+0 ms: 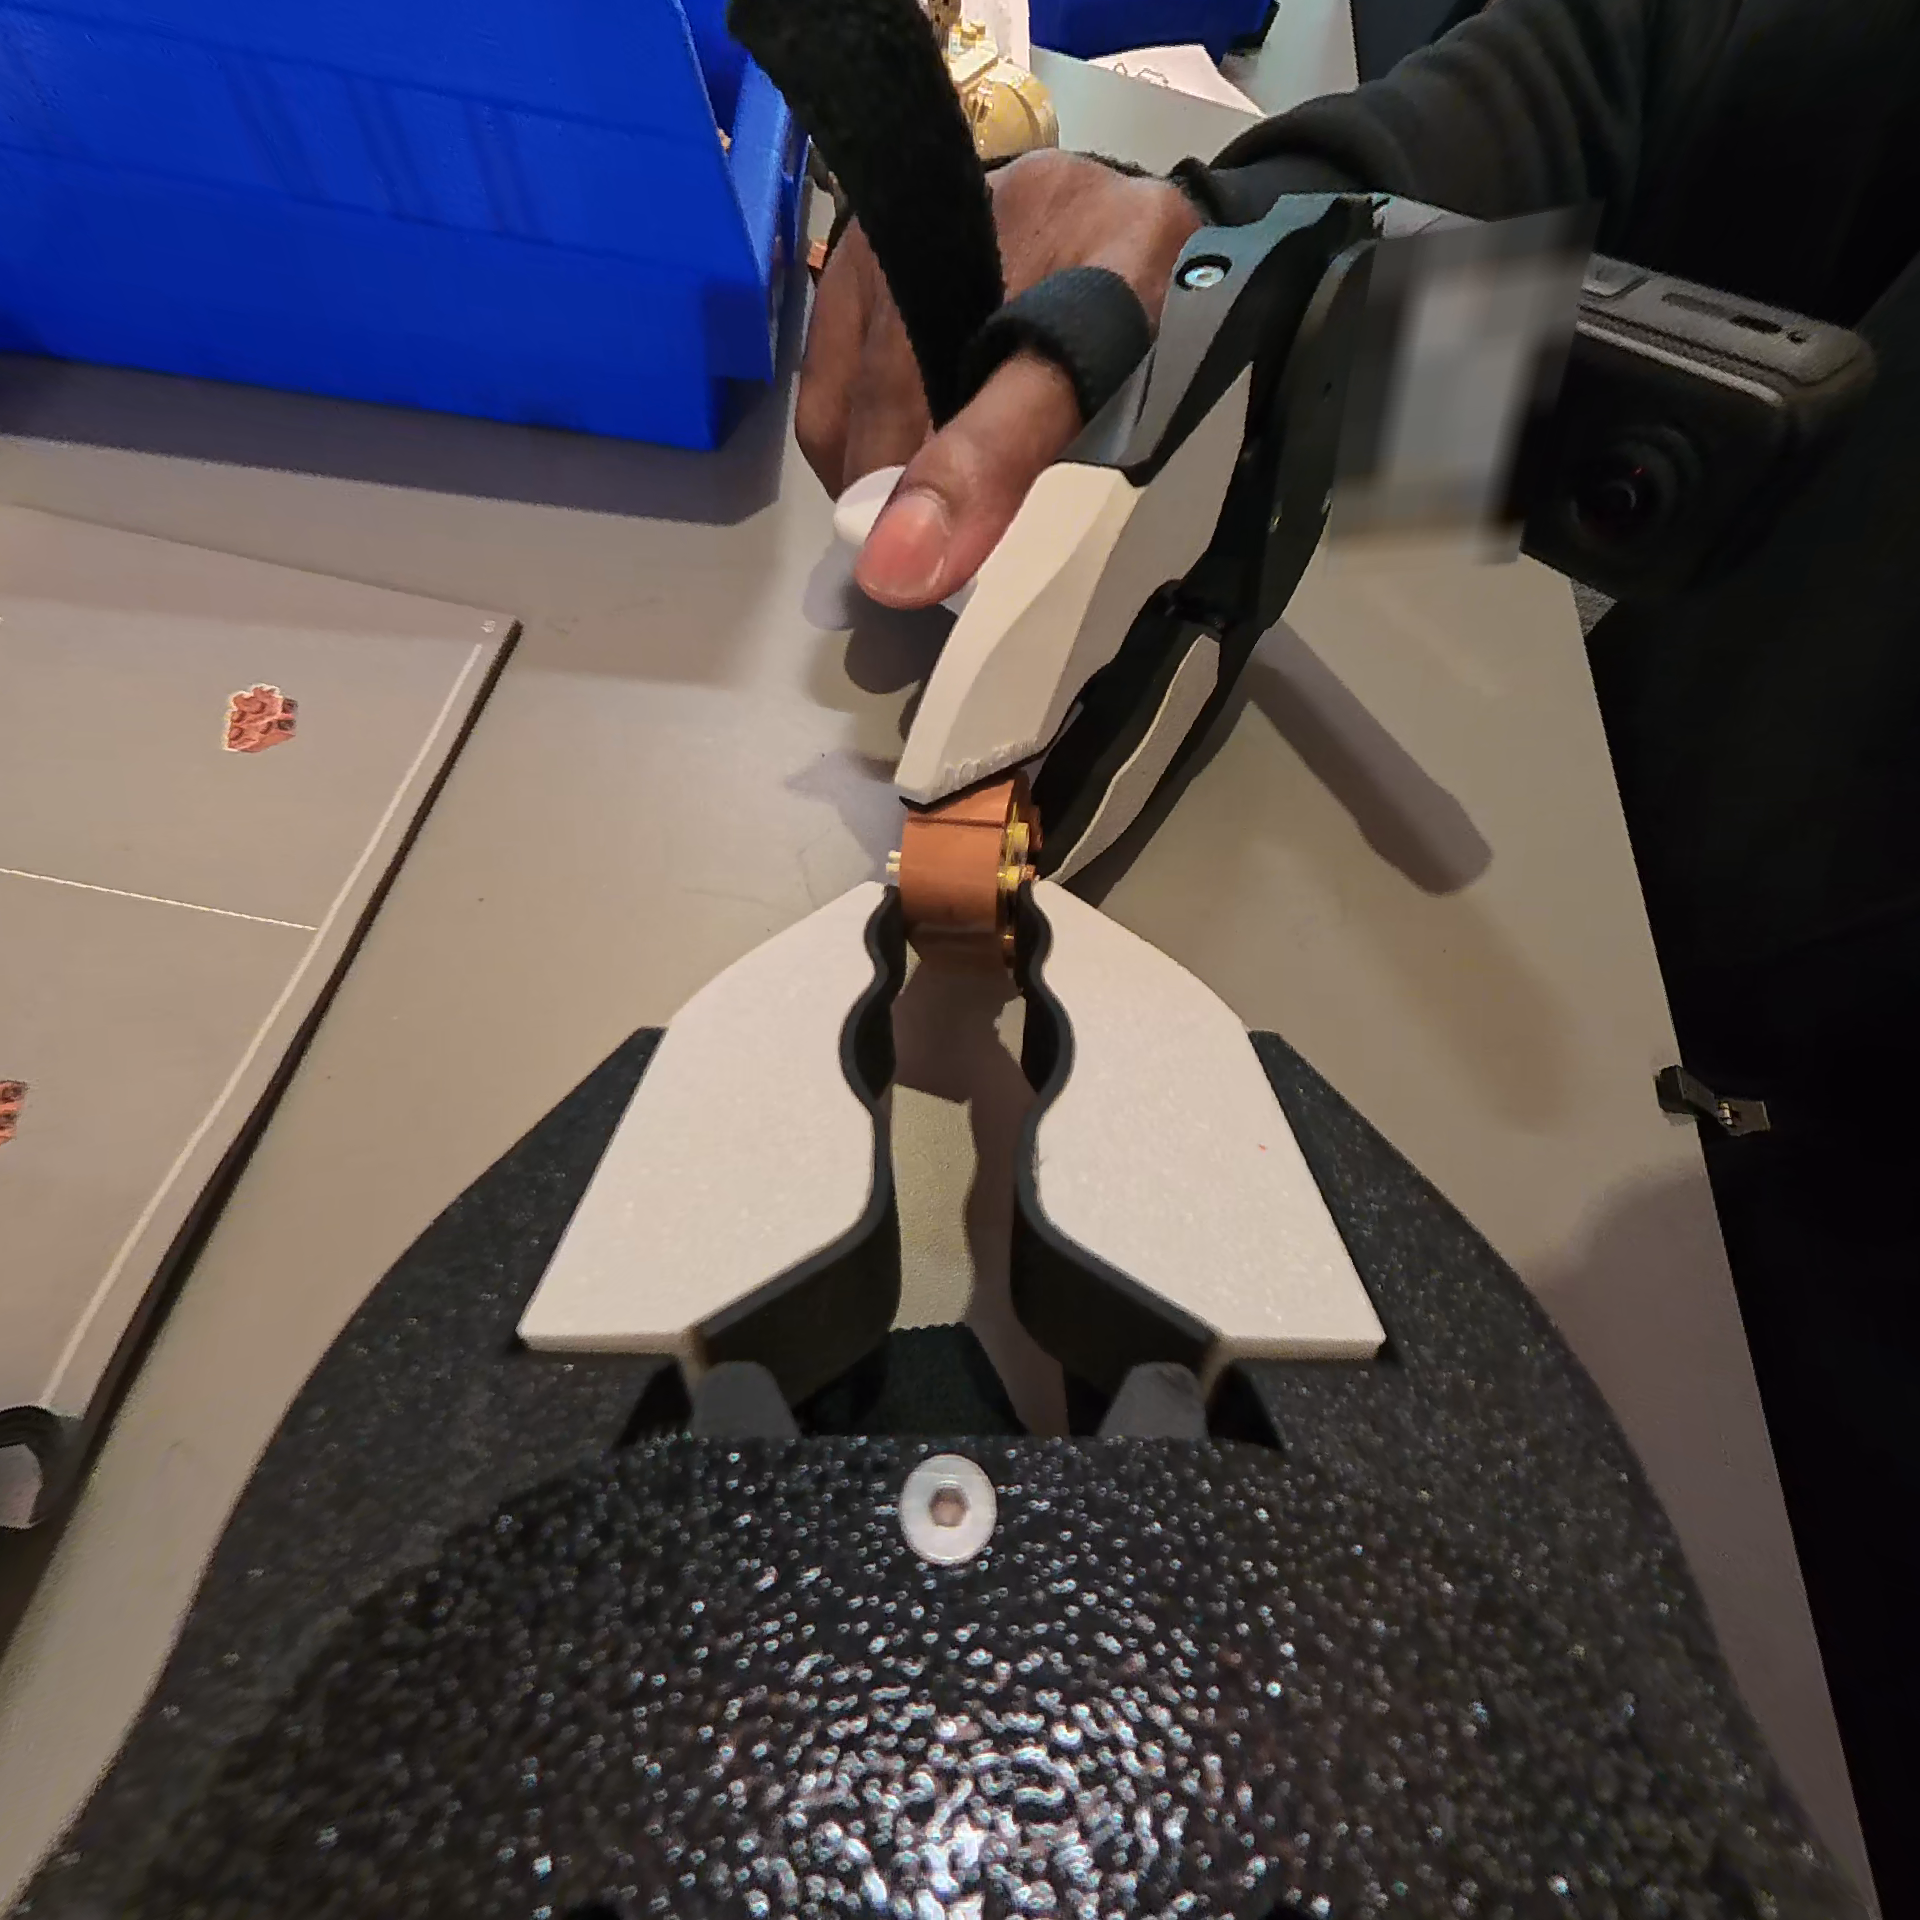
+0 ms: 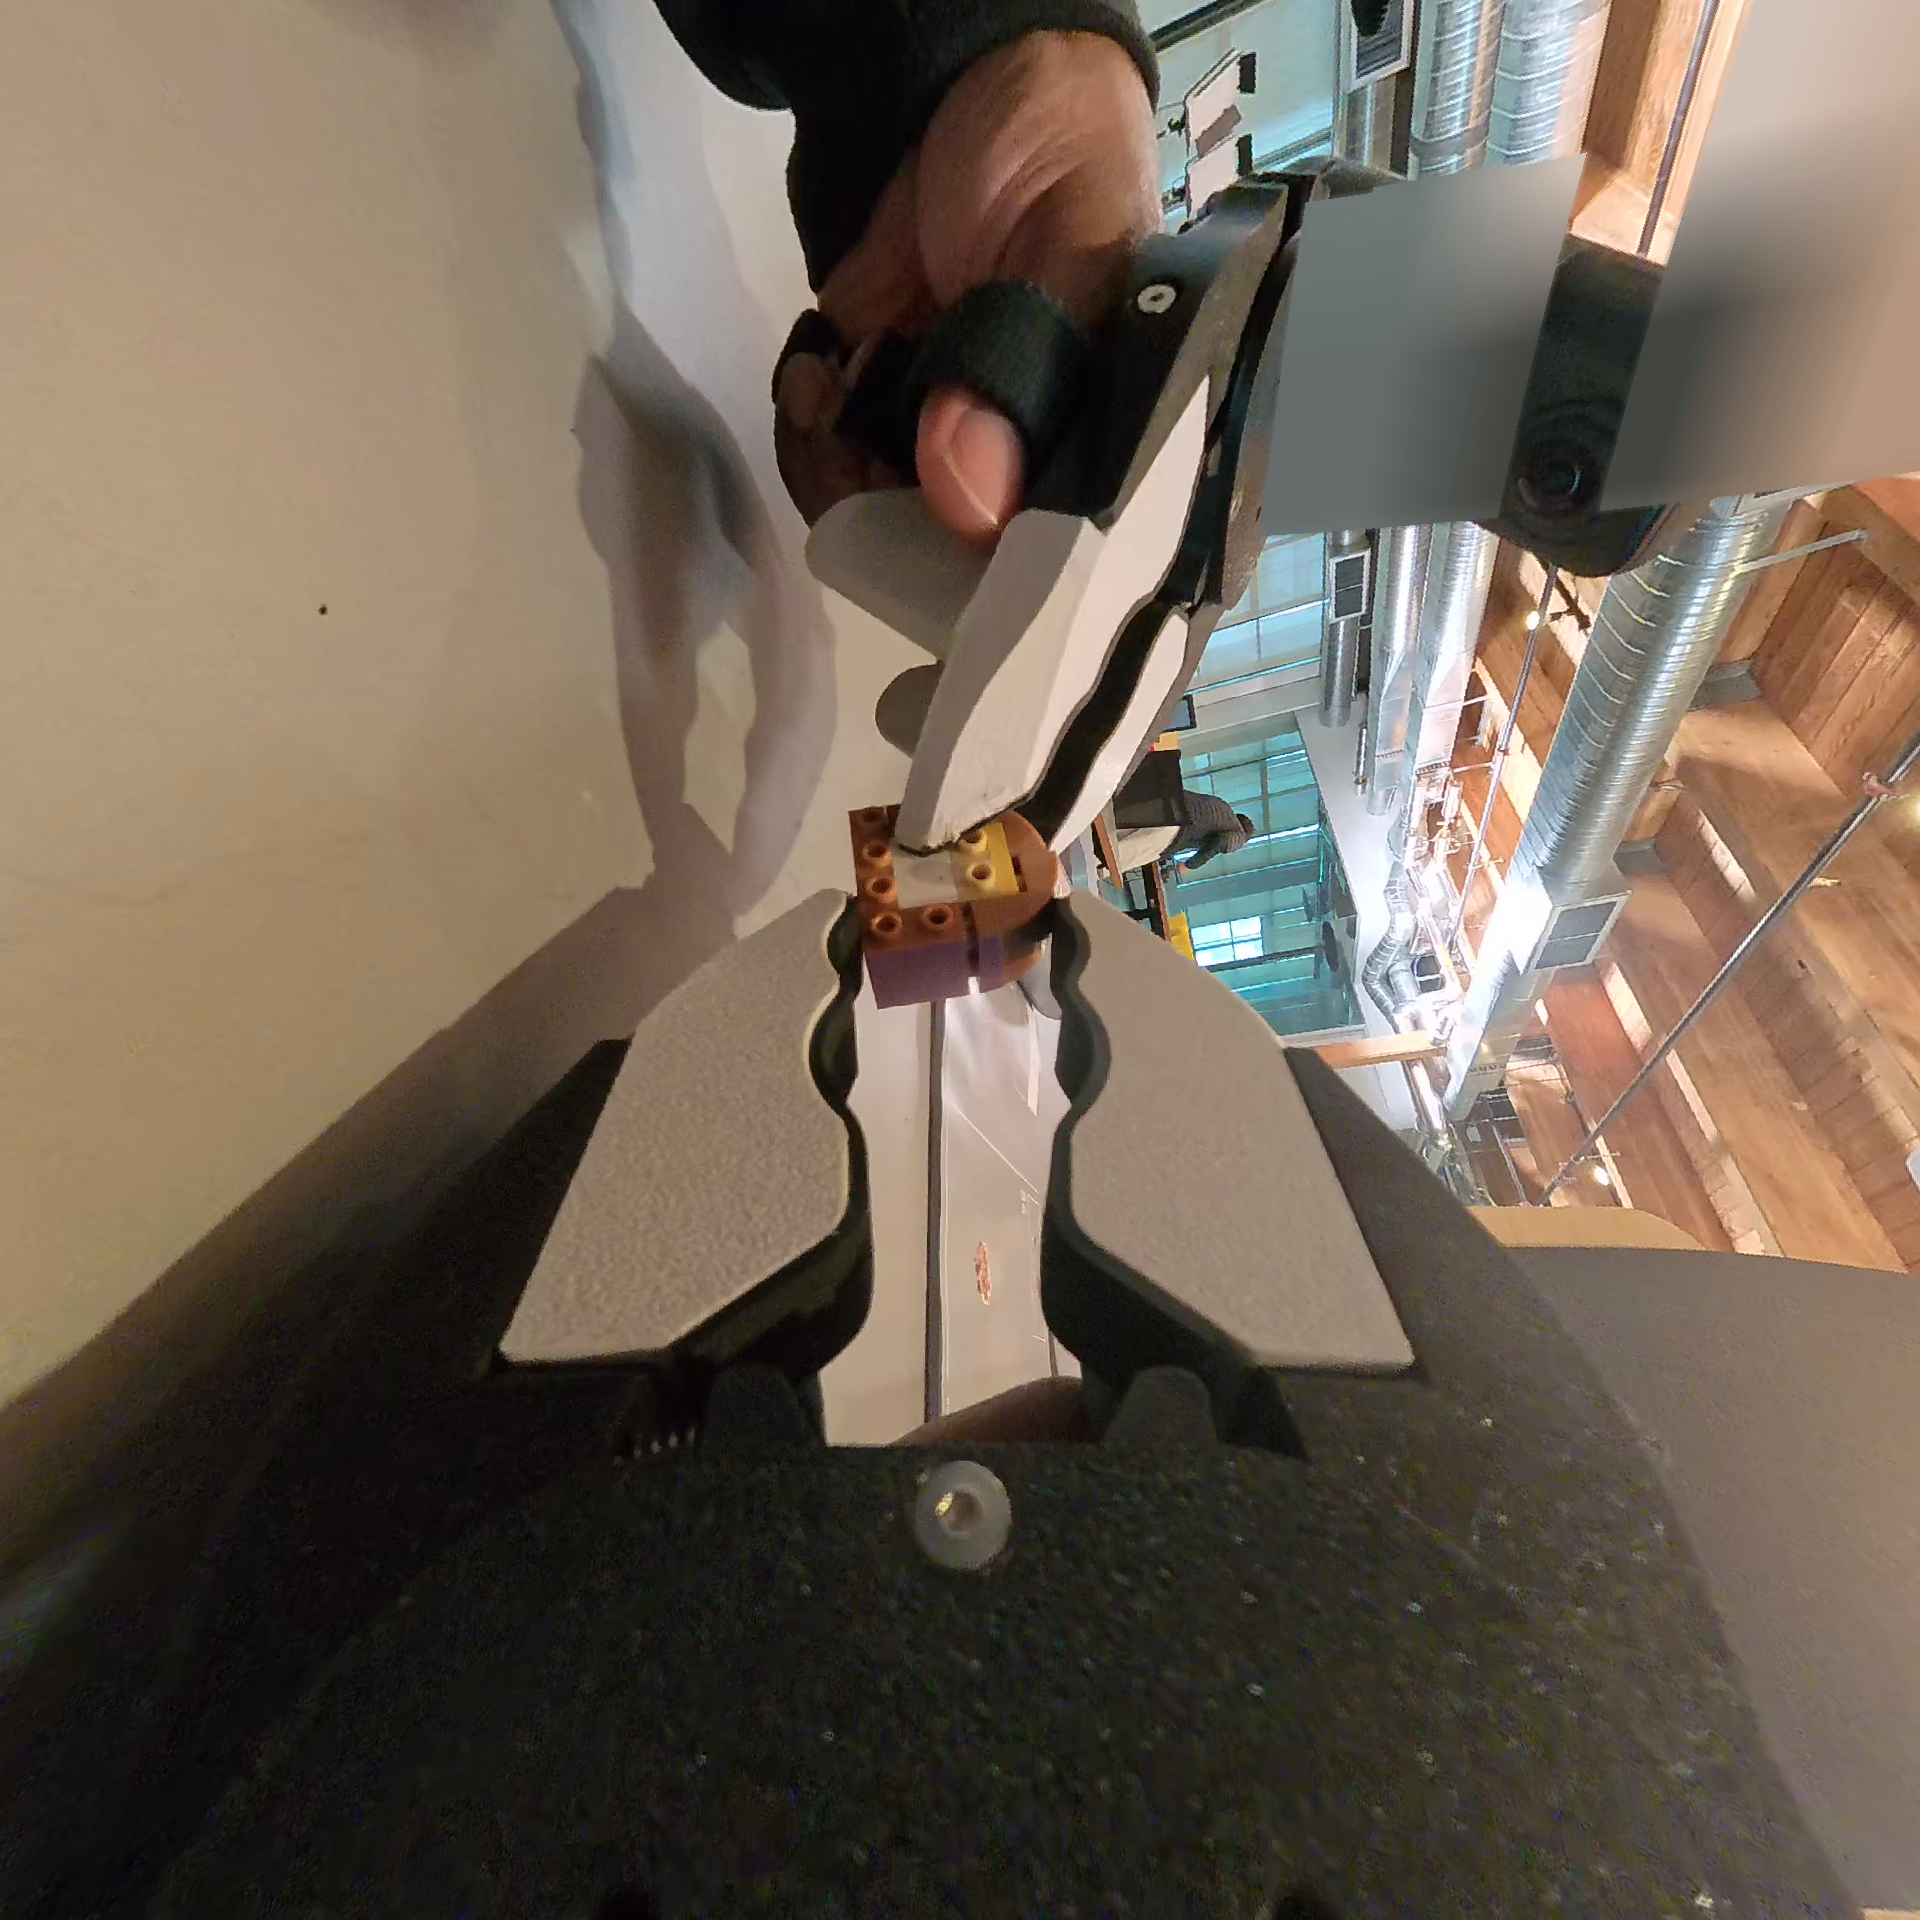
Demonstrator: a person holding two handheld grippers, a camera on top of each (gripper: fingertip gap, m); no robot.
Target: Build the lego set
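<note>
Both claws clamped on one small brick assembly (image 1: 961, 894), held above grey tabletop (image 1: 623, 831): left gripper (image 1: 958, 914) pinching its copper-brown sides, right gripper (image 2: 951, 935) pressing from across, one white tip on the studded top. Underside of assembly hidden; far finger of each opposing claw partly cut off. Right hand (image 1: 966, 343) wrapped round its handle, thumb through black strap. Blue bin (image 1: 364, 208) cropped at back left. Grey mat (image 1: 208, 883) carrying small, blurred copper marks; no legible writing.

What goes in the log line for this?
left gripper: shut on small brown toy-brick block | right gripper: shut on same block | grey table beneath
</note>
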